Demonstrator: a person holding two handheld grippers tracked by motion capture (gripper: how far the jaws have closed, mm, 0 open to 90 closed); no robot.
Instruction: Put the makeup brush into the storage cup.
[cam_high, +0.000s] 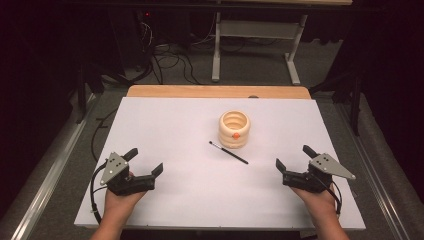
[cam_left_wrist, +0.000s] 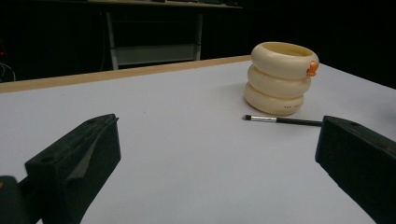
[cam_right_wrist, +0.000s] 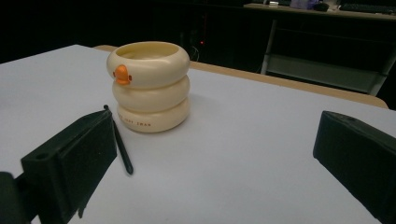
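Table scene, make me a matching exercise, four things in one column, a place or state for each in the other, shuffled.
Things:
1. cream ringed holder
2. thin black brush
3. left gripper
4. right gripper

Places or states:
A. lies flat on the white sheet, just in front of the holder
B. open, at the near right of the sheet
C. stands upright, with a small orange knob on its side
D. open, at the near left of the sheet

Pairs: 1-C, 2-A, 3-D, 4-B
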